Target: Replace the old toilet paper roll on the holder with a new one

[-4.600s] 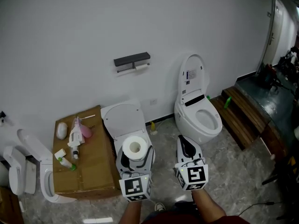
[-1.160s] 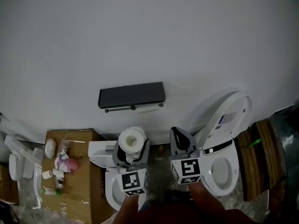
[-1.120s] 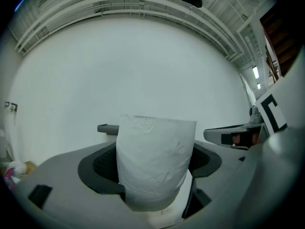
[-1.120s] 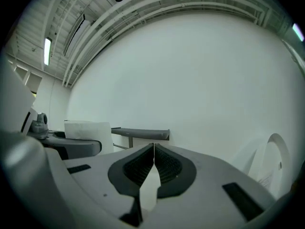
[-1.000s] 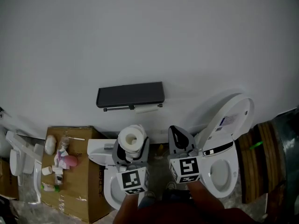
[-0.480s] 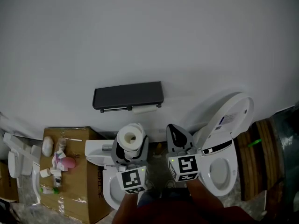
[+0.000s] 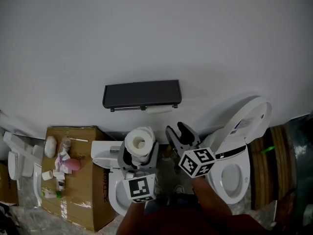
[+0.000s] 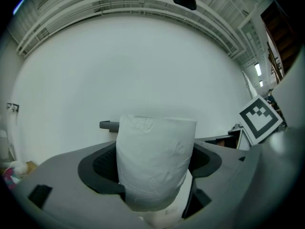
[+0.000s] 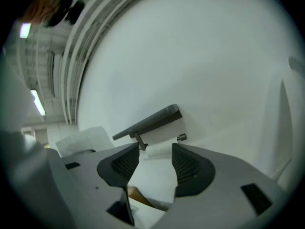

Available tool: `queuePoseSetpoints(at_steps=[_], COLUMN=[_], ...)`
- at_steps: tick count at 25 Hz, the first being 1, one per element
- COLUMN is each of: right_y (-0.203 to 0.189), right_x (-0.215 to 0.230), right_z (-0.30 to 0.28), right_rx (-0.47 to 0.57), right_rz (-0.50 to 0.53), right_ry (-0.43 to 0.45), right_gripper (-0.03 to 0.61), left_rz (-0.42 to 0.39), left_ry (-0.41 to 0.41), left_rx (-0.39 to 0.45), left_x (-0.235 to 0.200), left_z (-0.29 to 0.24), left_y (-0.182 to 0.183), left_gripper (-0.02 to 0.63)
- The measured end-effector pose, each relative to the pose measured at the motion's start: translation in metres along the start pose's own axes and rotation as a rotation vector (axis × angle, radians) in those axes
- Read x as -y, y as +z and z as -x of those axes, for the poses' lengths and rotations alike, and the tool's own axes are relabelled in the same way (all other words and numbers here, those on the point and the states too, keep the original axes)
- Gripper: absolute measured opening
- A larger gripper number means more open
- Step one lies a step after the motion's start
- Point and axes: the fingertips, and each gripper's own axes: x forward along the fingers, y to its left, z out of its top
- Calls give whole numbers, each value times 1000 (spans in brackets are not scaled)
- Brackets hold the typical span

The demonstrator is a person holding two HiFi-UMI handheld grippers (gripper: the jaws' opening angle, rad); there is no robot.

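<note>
A full white toilet paper roll (image 7: 139,142) stands upright between the jaws of my left gripper (image 7: 139,150), which is shut on it. In the left gripper view the roll (image 8: 156,161) fills the gap of the left gripper (image 8: 155,168). On the wall hangs a dark grey holder (image 7: 142,94) with a thin, nearly spent old roll (image 7: 159,109) on its bar. My right gripper (image 7: 177,131) is tilted to the left just below the holder, its jaws opening with nothing between them. The right gripper view shows the right gripper (image 9: 155,163) facing the holder (image 9: 150,120) and the old roll (image 9: 159,150).
A white toilet with its lid raised (image 7: 239,141) stands at the right. Under my left gripper is a second white toilet (image 7: 110,155). A cardboard box (image 7: 80,199) at the left carries several small bottles. Wooden steps (image 7: 266,165) lie at the far right.
My right gripper has rolled to the left and shifted toward the holder, and its jaws have parted from shut. The left gripper keeps still with the new roll.
</note>
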Motion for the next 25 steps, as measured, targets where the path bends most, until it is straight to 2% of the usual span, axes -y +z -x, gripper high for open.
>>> queuePoseSetpoints(at_steps=[5, 8, 10, 12, 18, 25], right_y=[-11, -15, -22, -26, -28, -25], right_x=[8, 15, 23, 26, 29, 31], right_z=[-29, -46, -55, -64, -88, -103], right_rx=[71, 128, 165, 206, 265, 288], right_rz=[-519, -709, -840, -937, -1002, -982], right_ry=[115, 155, 157, 166, 158, 114], right_gripper=[269, 296, 296, 296, 296, 282], left_rz=[21, 9, -12, 0, -12, -8], left_ry=[21, 35, 45, 53, 68, 70], left_rx=[-7, -16, -22, -30, -36, -47], left_x=[-13, -22, -28, -33, -47, -54], left_z=[3, 5, 6, 6, 5, 5], left_y=[-2, -4, -4, -5, -11, -14], left_gripper=[437, 437, 437, 437, 437, 437])
